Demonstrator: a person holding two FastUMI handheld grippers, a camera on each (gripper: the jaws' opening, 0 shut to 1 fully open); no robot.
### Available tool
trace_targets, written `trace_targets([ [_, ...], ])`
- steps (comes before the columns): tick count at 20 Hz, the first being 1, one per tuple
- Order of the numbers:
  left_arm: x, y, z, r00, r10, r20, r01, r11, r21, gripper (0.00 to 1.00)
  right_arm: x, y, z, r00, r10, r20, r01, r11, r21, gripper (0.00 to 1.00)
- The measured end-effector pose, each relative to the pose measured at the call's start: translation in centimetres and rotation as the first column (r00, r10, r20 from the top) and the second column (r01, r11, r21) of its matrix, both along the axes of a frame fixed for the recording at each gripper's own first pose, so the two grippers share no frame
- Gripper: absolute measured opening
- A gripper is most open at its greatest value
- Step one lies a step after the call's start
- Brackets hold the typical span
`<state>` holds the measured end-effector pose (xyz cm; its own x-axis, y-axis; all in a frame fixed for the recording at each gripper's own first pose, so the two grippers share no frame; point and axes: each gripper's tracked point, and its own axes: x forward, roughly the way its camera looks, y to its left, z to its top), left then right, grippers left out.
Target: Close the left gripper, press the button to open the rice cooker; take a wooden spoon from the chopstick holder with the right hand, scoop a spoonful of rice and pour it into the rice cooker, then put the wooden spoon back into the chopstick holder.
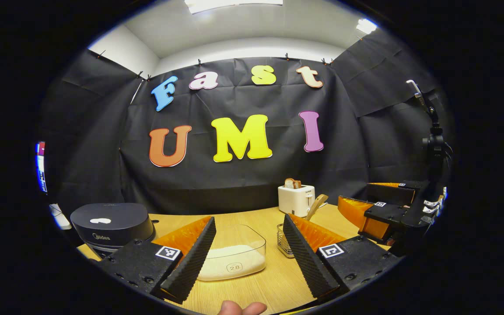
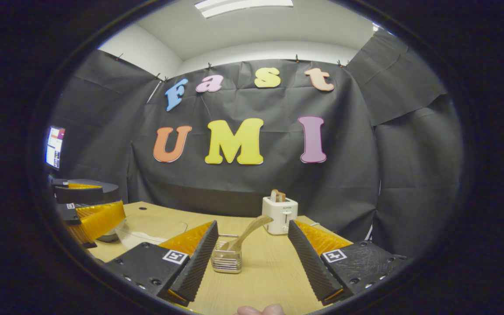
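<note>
A: Which step are we on?

B: The very first, I'd say. The rice cooker [image 1: 111, 224] sits at the left edge of the tabletop [image 1: 252, 288] with its lid down, and the left gripper [image 1: 245, 258] has its fingers spread wide with nothing between them. The task wants them closed before pressing the button.

A: And the right gripper [image 2: 252, 258]?

B: Fingers just as wide apart, holding nothing. In the right gripper view it points at the chopstick holder [image 2: 228, 259] near the middle of the tabletop, with the wooden spoon [image 2: 245, 236] leaning out of it, untouched.

A: Where's the rice?

B: In the clear tub [image 1: 233, 258], directly ahead of the left gripper, between the cooker and the holder.

A: So the next move?

B: Bring the left fingers together, swing left toward the cooker and push its button with the closed tips.

A: Can you see the button?

B: No. The cooker's front is cut off by the left finger and the rim of the view. The holder's base is also partly hidden in the left gripper view. Behind it stands a toaster [image 2: 280, 214] near the far edge.
</note>
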<state>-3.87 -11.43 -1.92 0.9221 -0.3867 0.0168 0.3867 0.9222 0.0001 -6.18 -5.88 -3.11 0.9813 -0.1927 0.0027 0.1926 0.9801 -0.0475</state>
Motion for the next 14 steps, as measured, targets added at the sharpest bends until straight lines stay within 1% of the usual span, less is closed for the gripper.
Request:
trace_targets([
  [1, 0.1, 0.5, 0.1, 1.000, 0.010, 0.004, -0.010, 1.000, 0.002, 0.99, 0.0, 0.2, 0.2, 1.000, 0.002, 0.002, -0.002, 1.000, -0.001, 0.91],
  [2, 0.1, 0.8, 0.3, 1.000, 0.014, 0.010, -0.014, 1.000, 0.001, 0.99, 0.0, 0.4, 0.4, 1.000, 0.003, 0.004, -0.003, 1.000, 0.000, 0.95],
  [3, 0.3, 1.3, 0.5, 1.000, 0.025, 0.009, -0.025, 1.000, -0.003, 0.99, 0.0, 0.6, 0.6, 1.000, 0.005, 0.006, -0.005, 1.000, 0.004, 0.92],
  [4, 0.3, 1.7, 0.5, 0.999, 0.040, 0.004, -0.040, 0.999, -0.011, 0.99, 0.0, 1.0, 0.4, 1.000, 0.013, 0.001, -0.013, 1.000, 0.010, 0.92],
  [5, 0.2, 1.9, 0.6, 0.999, 0.044, -0.001, -0.044, 0.999, -0.017, 0.99, 0.1, 1.2, 0.4, 1.000, 0.020, -0.005, -0.020, 1.000, 0.016, 0.95],
  [6, 0.2, 2.2, 0.6, 0.999, 0.052, -0.006, -0.052, 0.998, -0.021, 0.99, 0.1, 1.4, 0.5, 1.000, 0.023, -0.006, -0.023, 1.000, 0.017, 0.91],
  [7, 0.3, 2.5, 0.7, 0.998, 0.060, -0.008, -0.060, 0.998, -0.021, 0.99, 0.1, 1.4, 0.7, 1.000, 0.020, -0.002, -0.020, 1.000, 0.018, 0.95],
  [8, 0.3, 2.8, 0.7, 0.998, 0.069, -0.007, -0.069, 0.997, -0.021, 0.99, 0.2, 1.3, 1.0, 1.000, 0.021, 0.004, -0.021, 1.000, 0.018, 0.95],
  [9, 0.4, 3.1, 0.9, 0.997, 0.078, -0.003, -0.078, 0.997, -0.020, 0.99, 0.1, 1.5, 1.1, 1.000, 0.023, 0.006, -0.023, 1.000, 0.014, 0.92],
  [11, 0.3, 3.2, 1.1, 0.996, 0.084, 0.004, -0.084, 0.996, -0.014, 0.99, 0.2, 1.7, 1.2, 1.000, 0.024, 0.009, -0.024, 1.000, 0.012, 0.91],
  [12, 0.2, 3.2, 1.3, 0.996, 0.085, 0.011, -0.085, 0.996, -0.013, 0.99, 0.1, 1.8, 1.1, 1.000, 0.024, 0.008, -0.025, 1.000, 0.015, 0.92],
  [13, 0.2, 3.3, 1.5, 0.996, 0.085, 0.018, -0.085, 0.996, -0.011, 0.99, 0.1, 2.0, 1.0, 1.000, 0.028, 0.005, -0.028, 0.999, 0.019, 0.95],
  [14, 0.1, 3.3, 1.7, 0.996, 0.086, 0.024, -0.086, 0.996, -0.009, 0.99, 0.1, 2.1, 0.9, 1.000, 0.031, 0.002, -0.031, 0.999, 0.022, 0.95],
])
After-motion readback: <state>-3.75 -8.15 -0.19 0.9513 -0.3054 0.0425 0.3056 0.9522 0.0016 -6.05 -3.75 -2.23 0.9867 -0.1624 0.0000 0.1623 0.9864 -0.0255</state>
